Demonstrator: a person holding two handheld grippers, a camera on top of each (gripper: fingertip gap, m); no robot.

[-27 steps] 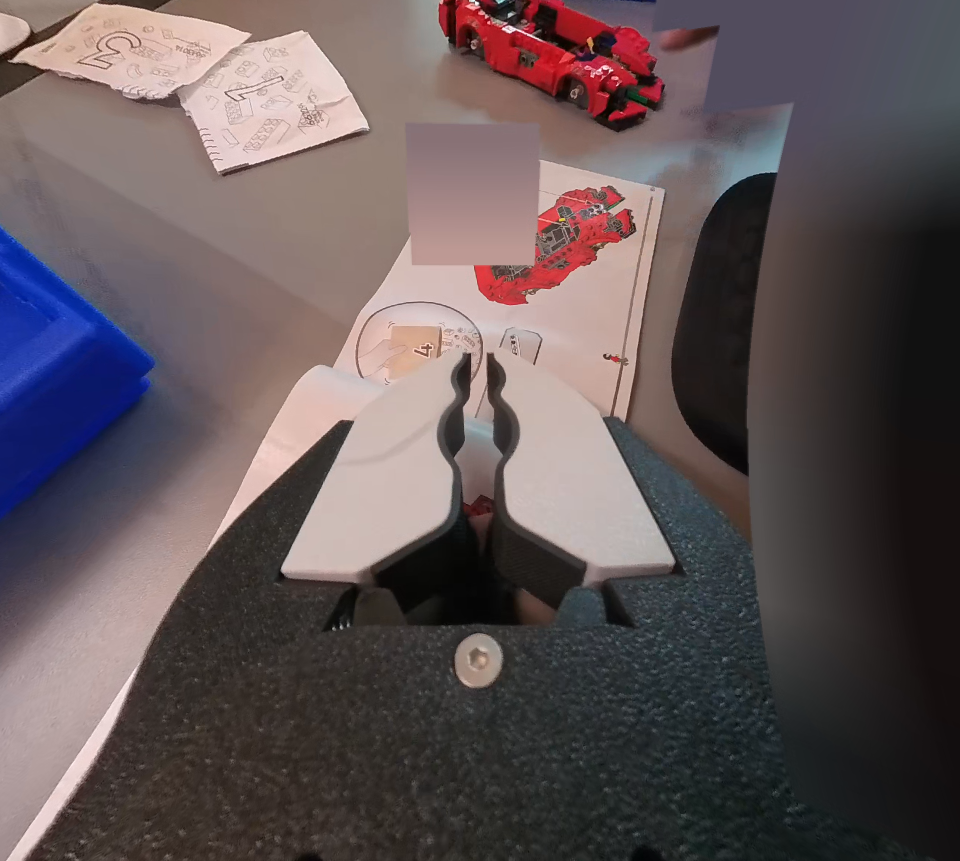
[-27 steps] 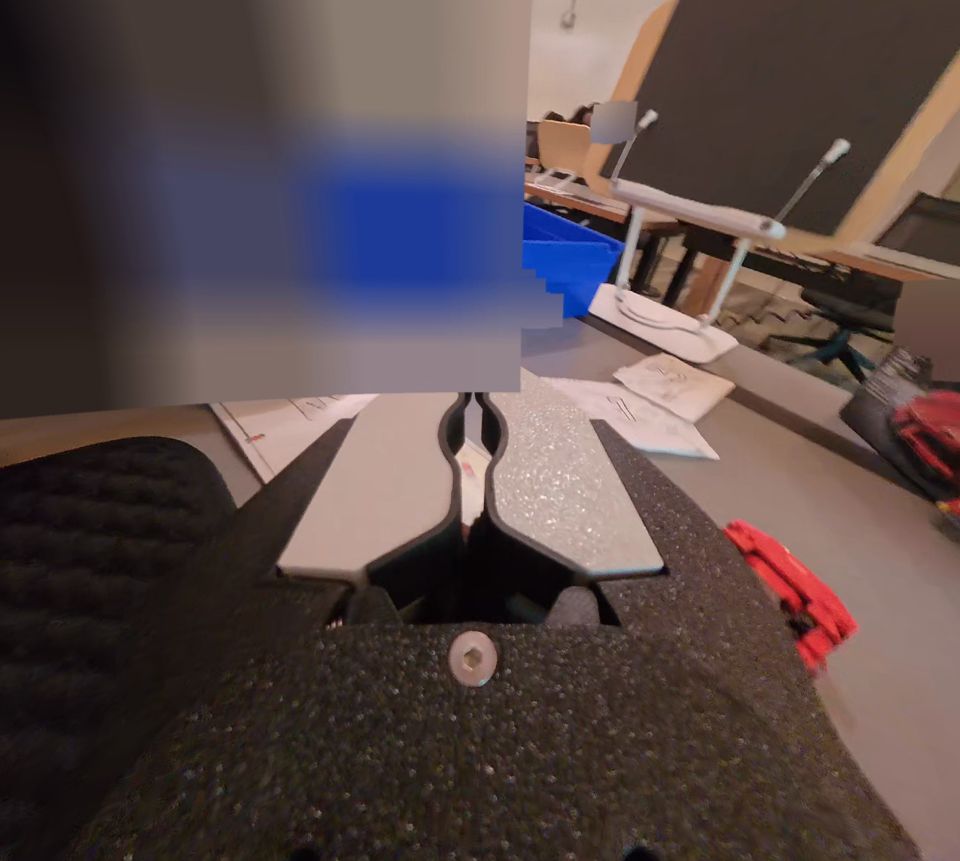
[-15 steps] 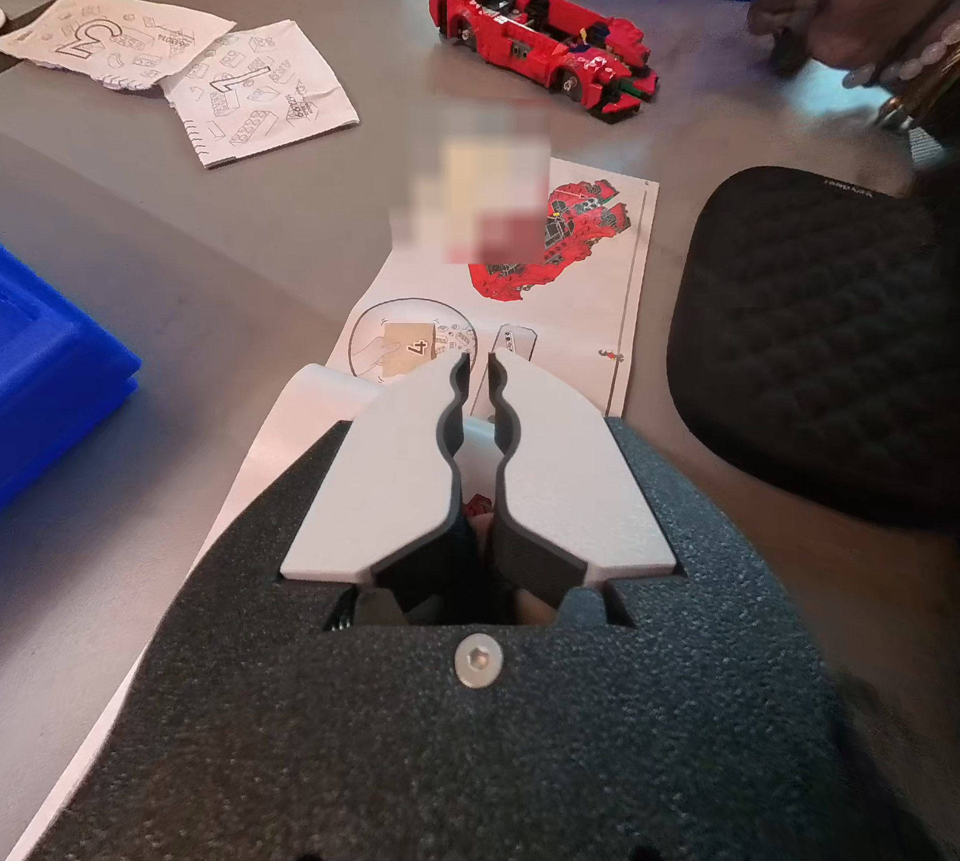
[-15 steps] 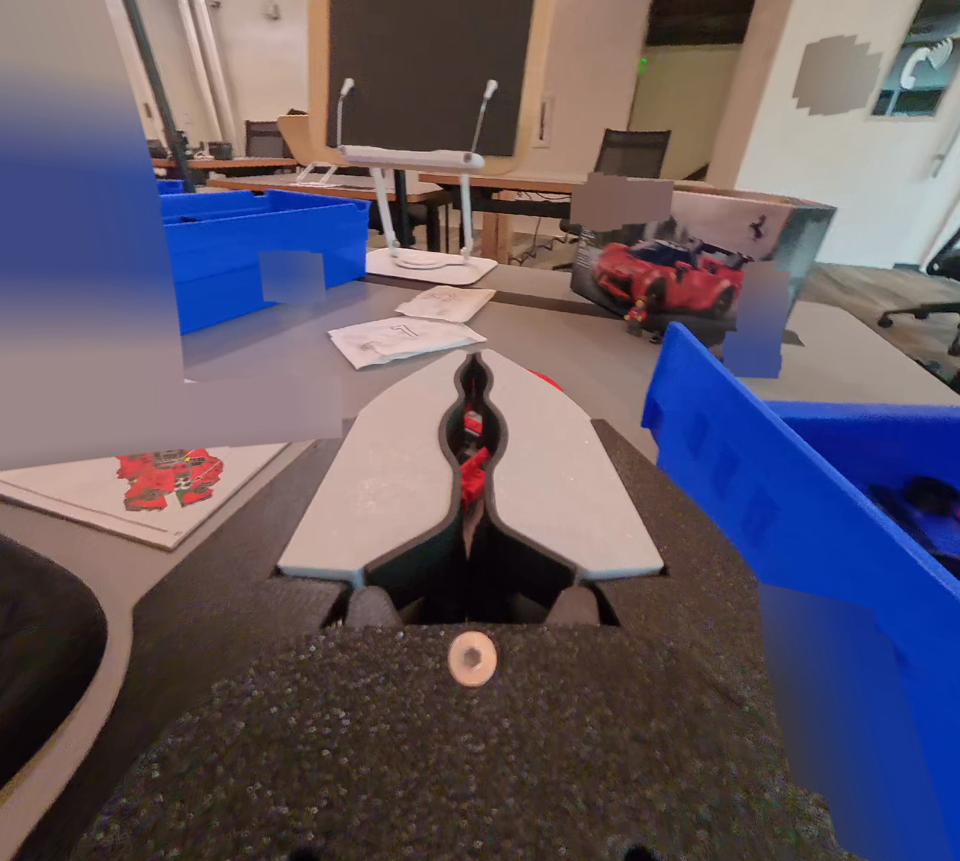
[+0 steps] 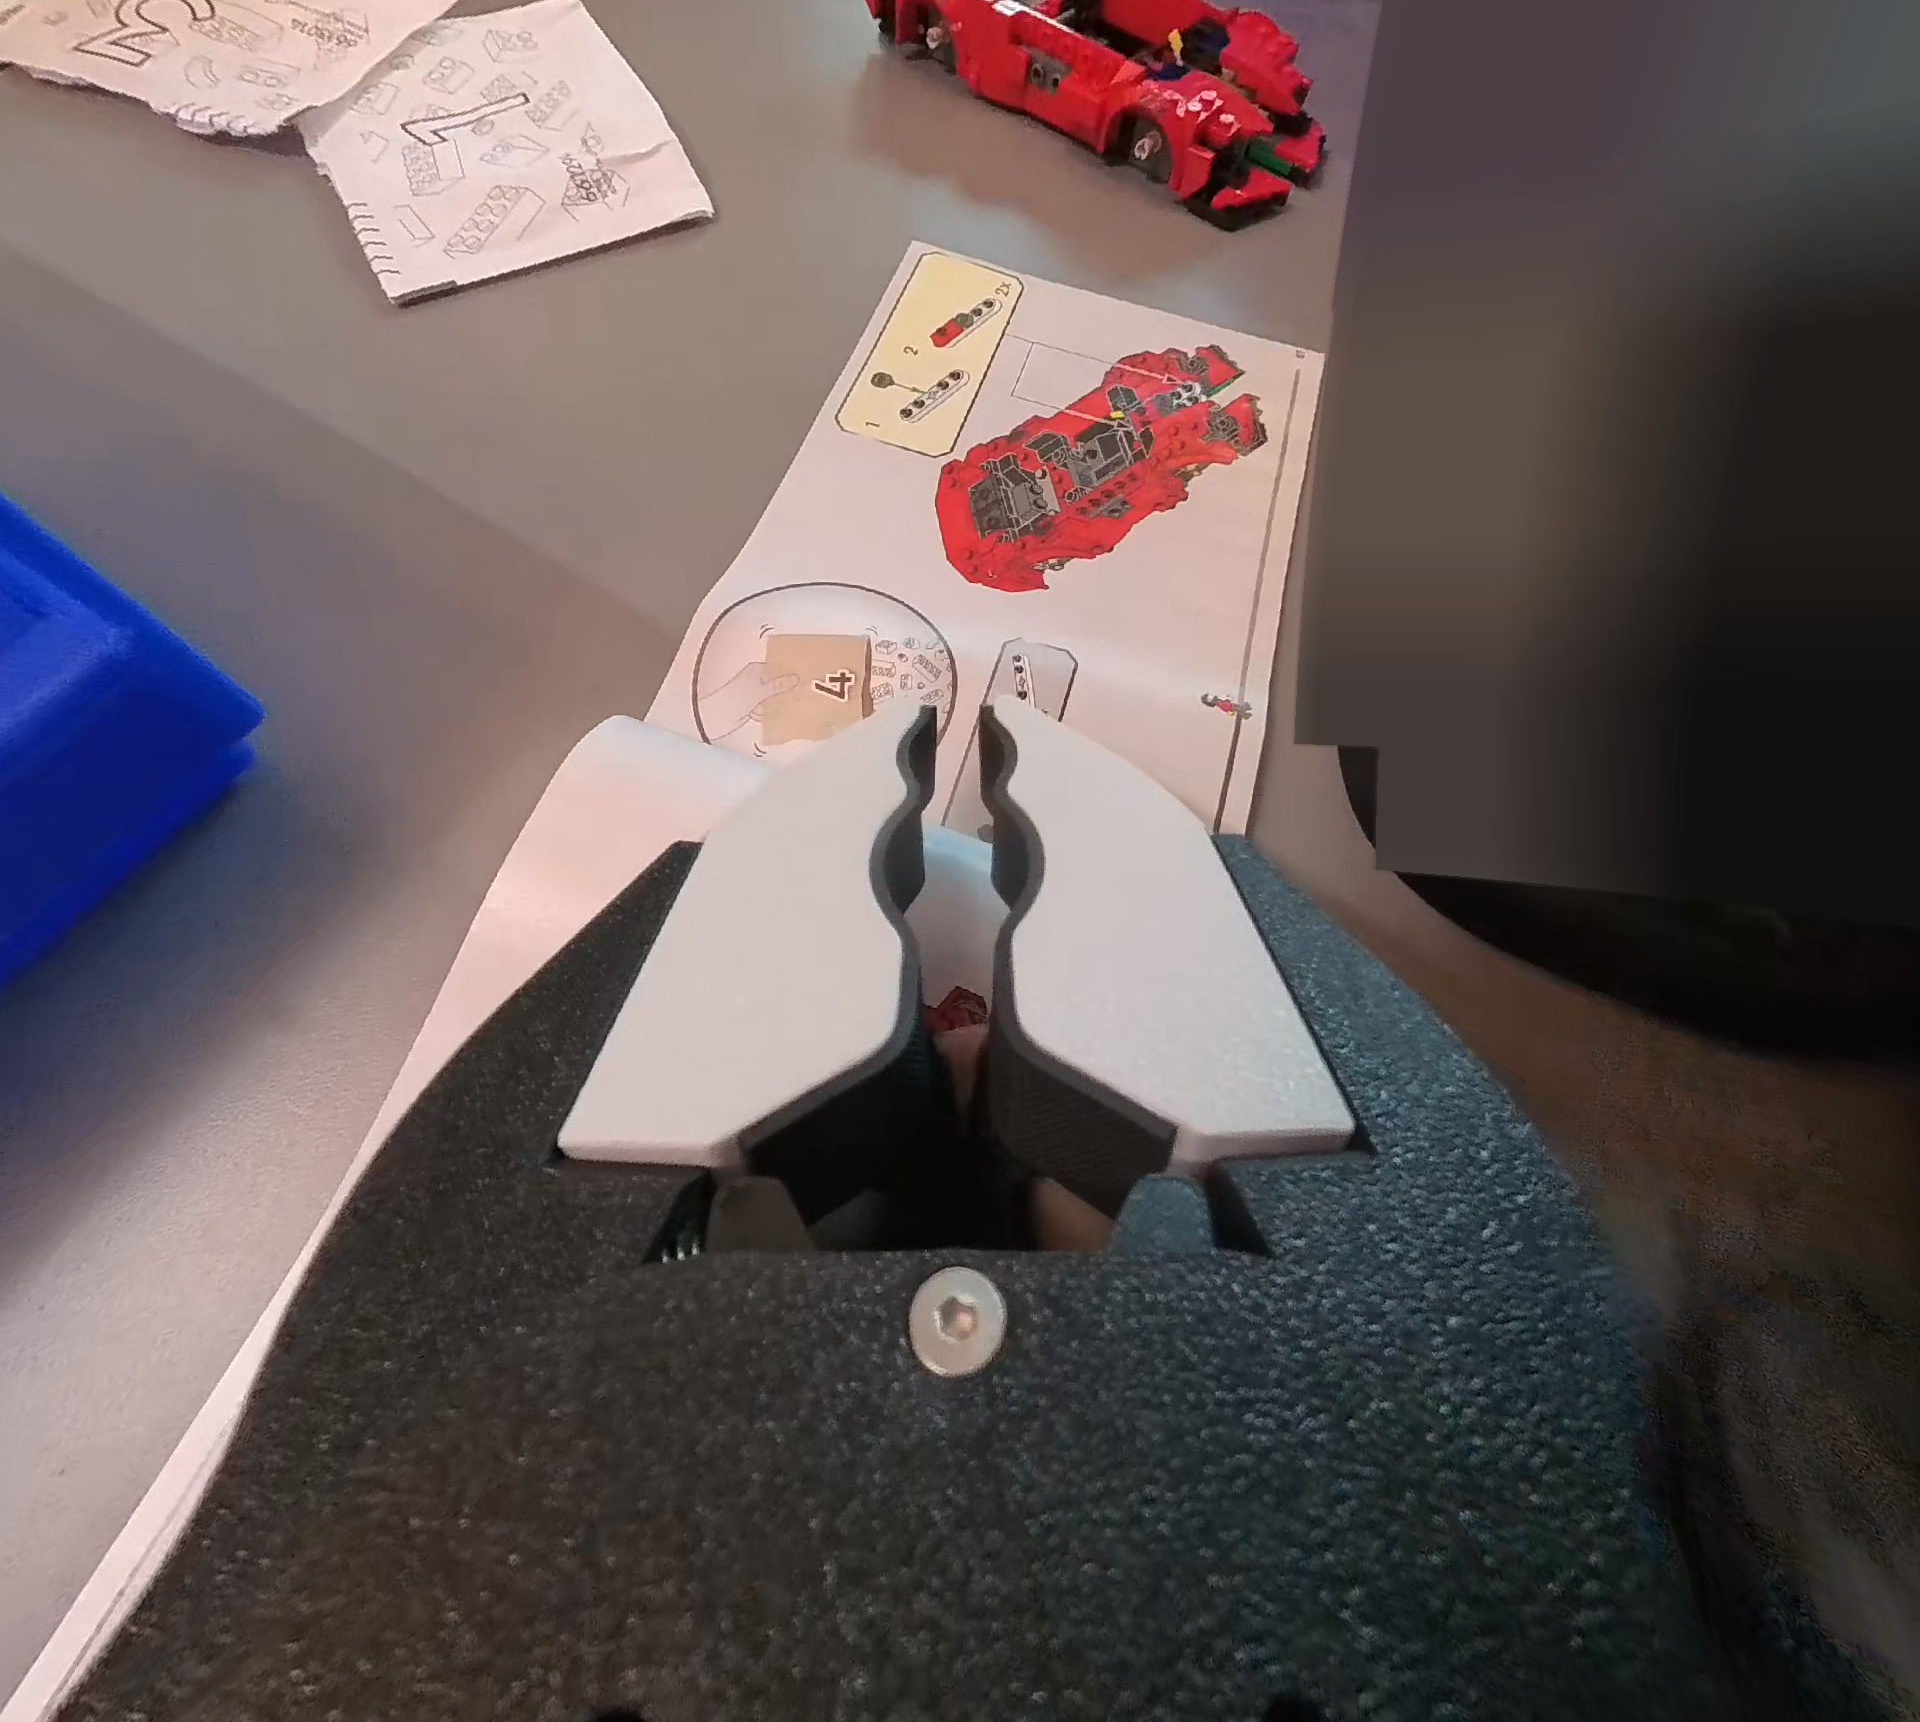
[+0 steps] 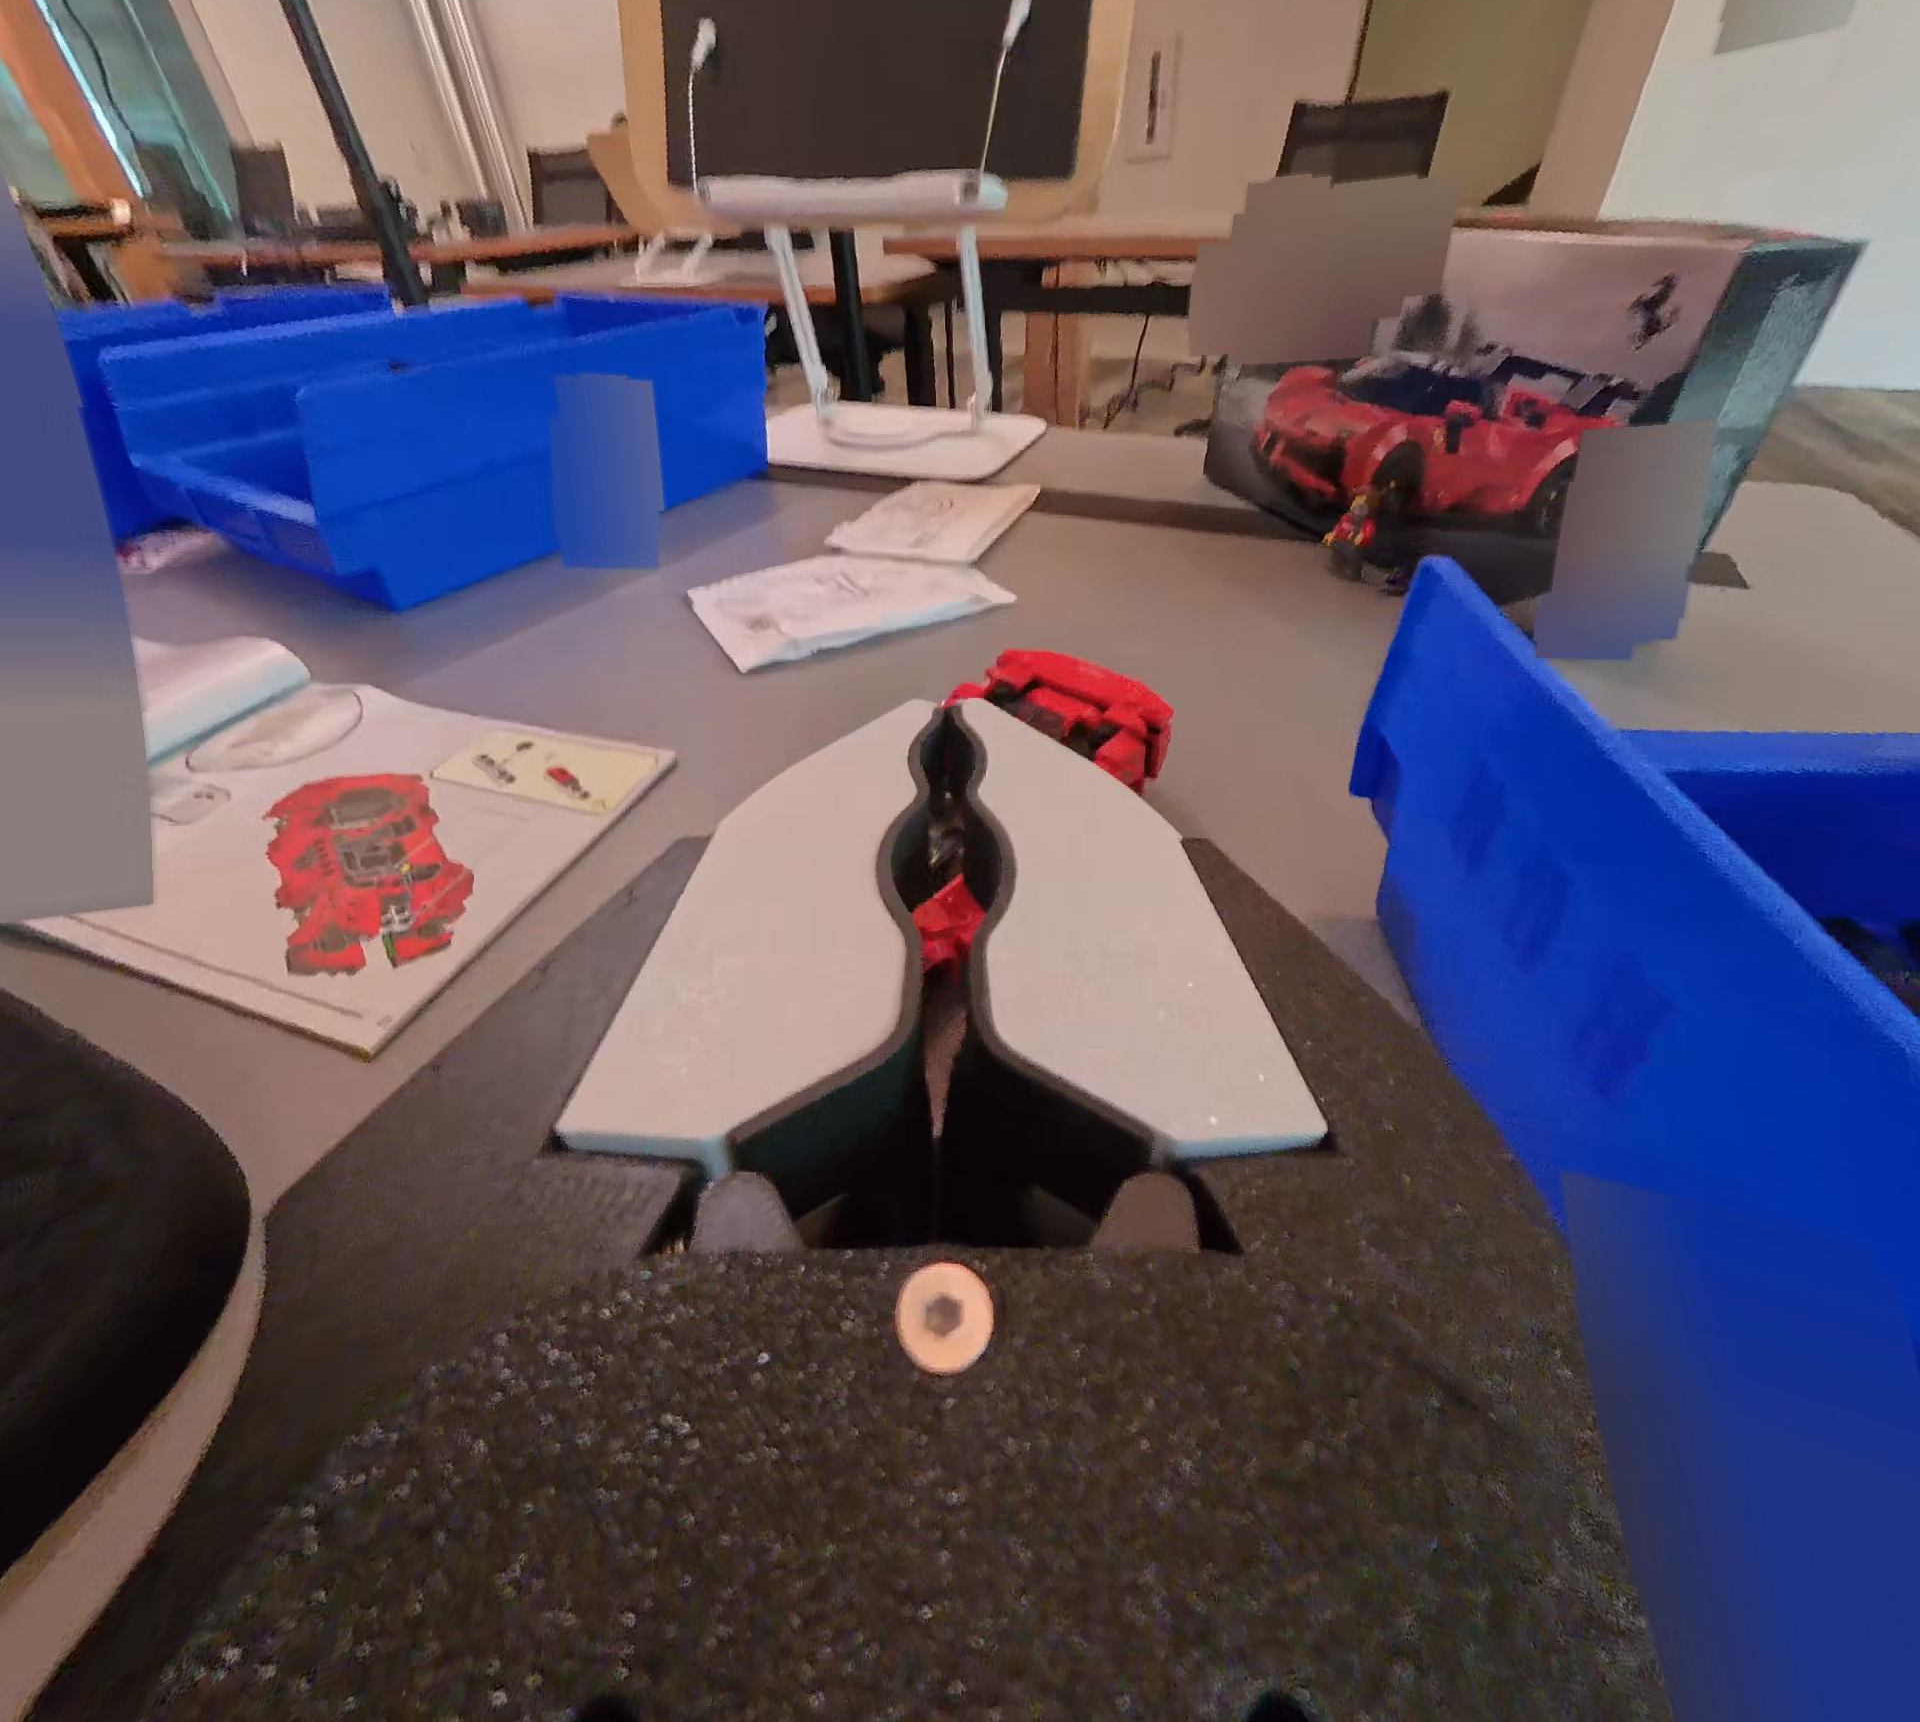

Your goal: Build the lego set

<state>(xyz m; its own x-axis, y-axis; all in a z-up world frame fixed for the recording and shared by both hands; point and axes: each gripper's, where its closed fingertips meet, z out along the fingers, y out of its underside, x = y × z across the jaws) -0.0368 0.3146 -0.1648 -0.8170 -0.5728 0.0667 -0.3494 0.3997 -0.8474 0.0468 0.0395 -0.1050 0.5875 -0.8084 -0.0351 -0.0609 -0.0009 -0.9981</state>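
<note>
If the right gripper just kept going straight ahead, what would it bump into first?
Most likely the red toy car on the table: it sits right beyond the right gripper, whose tips are closed. How far off it is, I can't judge from this view.

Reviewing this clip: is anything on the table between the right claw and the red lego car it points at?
Nothing visible does. In the right wrist view the right claw, shut and empty, points straight at the red lego car, which sits just past its tips. The instruction booklet lies left and the blue bin right, both off that line.
</note>
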